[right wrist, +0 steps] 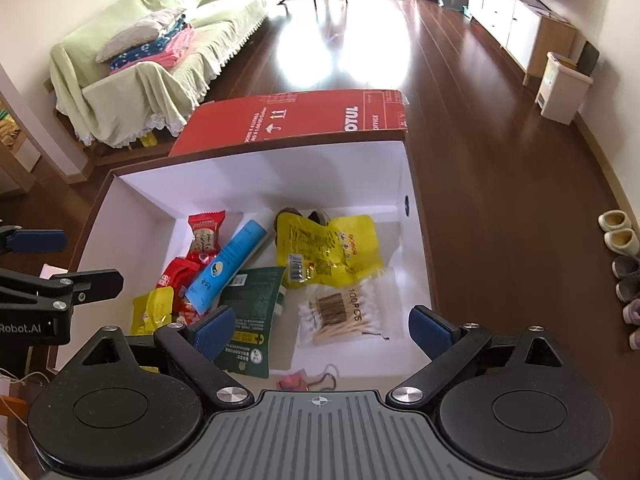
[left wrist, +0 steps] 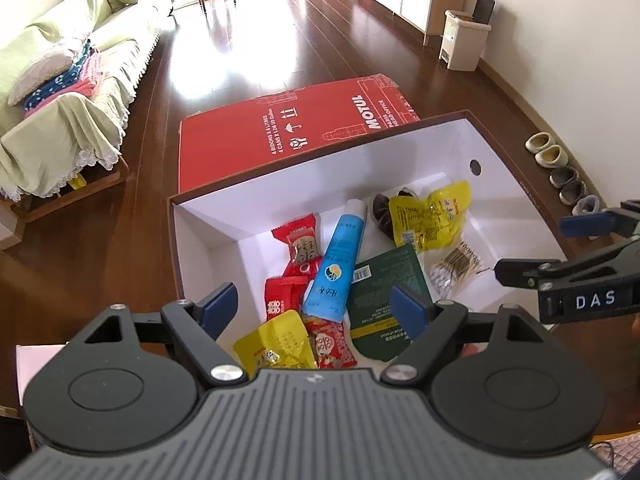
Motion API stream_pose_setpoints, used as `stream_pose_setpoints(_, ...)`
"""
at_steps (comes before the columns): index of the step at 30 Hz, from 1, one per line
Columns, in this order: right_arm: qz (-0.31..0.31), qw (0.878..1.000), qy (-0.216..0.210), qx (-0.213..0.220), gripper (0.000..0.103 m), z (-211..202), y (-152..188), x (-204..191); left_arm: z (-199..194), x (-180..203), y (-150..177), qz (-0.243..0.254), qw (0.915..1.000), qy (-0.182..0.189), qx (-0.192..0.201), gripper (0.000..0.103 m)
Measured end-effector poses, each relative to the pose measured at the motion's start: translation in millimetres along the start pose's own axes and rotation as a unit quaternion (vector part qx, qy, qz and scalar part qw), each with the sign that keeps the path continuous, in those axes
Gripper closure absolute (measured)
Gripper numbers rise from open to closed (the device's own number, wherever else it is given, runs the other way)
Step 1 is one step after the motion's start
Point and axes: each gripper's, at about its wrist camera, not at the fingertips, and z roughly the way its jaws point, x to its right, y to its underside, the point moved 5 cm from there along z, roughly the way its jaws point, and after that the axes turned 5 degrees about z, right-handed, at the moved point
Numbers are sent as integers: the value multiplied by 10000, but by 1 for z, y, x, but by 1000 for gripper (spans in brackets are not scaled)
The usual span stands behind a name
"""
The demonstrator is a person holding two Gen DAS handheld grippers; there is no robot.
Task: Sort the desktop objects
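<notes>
Both grippers, left gripper (left wrist: 316, 312) & right gripper (right wrist: 322, 330), are held over white box (right wrist: 256, 168) w/ fingers spread wide, nothing gripped. Inside box are seen blue tube (left wrist: 338, 268), green sachet (right wrist: 250, 312), yellow pouch (right wrist: 328, 250), cotton swabs pack (right wrist: 346, 310), red snack packs (left wrist: 298, 250). Red carton (left wrist: 280, 136) is laid flat behind box.

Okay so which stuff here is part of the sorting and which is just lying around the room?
Part of the job: white box, blue tube, cotton swabs, yellow pouch, green packet.

Lying about: sofa, red cardboard, slippers, bin.
</notes>
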Motion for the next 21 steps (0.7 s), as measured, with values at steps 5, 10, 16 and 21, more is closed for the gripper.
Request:
stream_pose_setpoints(5,59,10000,16,-20,7,-7,4,-2,-6,5,5,65,10000,-42,22,22)
stream_pose_setpoints(10,139,9999,8,10,7,-15,10,-1,-14,8,10,44,9999,43,136,22)
stream_pose_setpoints(16,183,9998,14,30,7,-22,17,0,-24,13,18,13,9997,91,235,21)
stream_pose_setpoints(21,188,9998,24,53,7,-27,23,0,-35,16,21,42,9994,1,352,21)
